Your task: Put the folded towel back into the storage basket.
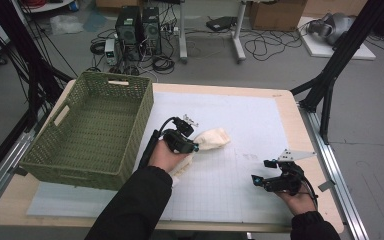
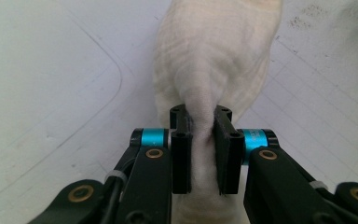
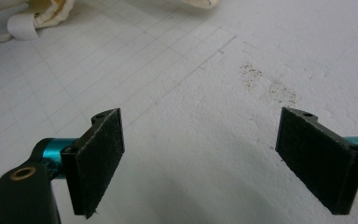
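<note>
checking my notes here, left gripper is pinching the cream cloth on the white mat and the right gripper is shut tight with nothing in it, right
Not quite. The right gripper holds nothing, but its jaws stand wide open over the white mat, as the right gripper view shows. The rest holds: the left gripper is pinched on the cream cloth.

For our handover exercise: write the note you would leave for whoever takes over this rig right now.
Left gripper: shut on the cloth, pinching a fold of it beside the basket.
Right gripper: open, nothing between the jaws, over the bare mat.
Done: cloth gripped.
Left: probably carry the cloth into the basket, which has nothing in it yet; the right gripper is free to help.
</note>
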The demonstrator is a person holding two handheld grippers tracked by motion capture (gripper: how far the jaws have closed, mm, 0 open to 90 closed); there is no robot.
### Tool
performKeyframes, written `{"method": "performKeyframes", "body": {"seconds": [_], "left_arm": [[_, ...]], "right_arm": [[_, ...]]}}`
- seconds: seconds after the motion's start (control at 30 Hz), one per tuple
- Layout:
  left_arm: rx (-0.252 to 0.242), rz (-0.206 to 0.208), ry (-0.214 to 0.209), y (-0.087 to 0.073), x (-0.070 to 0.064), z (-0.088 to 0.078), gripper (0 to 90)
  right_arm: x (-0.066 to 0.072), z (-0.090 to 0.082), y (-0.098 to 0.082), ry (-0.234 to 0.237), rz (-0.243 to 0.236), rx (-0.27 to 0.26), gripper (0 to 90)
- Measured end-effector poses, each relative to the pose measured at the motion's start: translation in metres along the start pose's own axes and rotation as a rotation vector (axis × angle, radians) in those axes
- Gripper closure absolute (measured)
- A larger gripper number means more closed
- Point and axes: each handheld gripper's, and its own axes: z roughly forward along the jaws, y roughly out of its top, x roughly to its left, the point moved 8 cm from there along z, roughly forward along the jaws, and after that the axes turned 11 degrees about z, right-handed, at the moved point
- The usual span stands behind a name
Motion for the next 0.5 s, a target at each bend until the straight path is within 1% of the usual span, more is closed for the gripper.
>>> {"method": "performKeyframes", "body": {"seconds": [0.03,0.1,0.17,0.27,0.37,0.4,0.5], "left_arm": [[-0.008,0.007,0.019,0.001,0.002,-0.003,78.9],[-0.017,0.001,0.033,0.001,0.005,-0.006,78.9],[-0.012,0.001,0.051,0.0,0.007,-0.009,78.9],[-0.01,-0.011,0.074,0.0,0.012,-0.014,78.9],[-0.004,-0.003,0.099,-0.001,0.015,-0.018,78.9],[-0.004,0.007,0.118,-0.001,0.016,-0.019,78.9],[0.002,0.008,0.131,-0.001,0.018,-0.02,78.8]], "right_arm": [[0.0,0.0,0.0,-0.001,-0.002,0.002,14.5],[0.0,0.001,0.0,0.0,-0.008,0.0,14.5],[0.001,0.001,0.0,0.001,-0.006,0.003,14.5],[0.001,0.001,0.0,0.004,-0.008,0.002,14.5],[0.001,0.001,0.0,0.004,-0.008,0.005,14.5],[0.001,0.002,0.0,0.005,-0.007,0.004,14.5],[0.001,0.002,0.0,0.008,-0.008,0.003,14.5]]}}
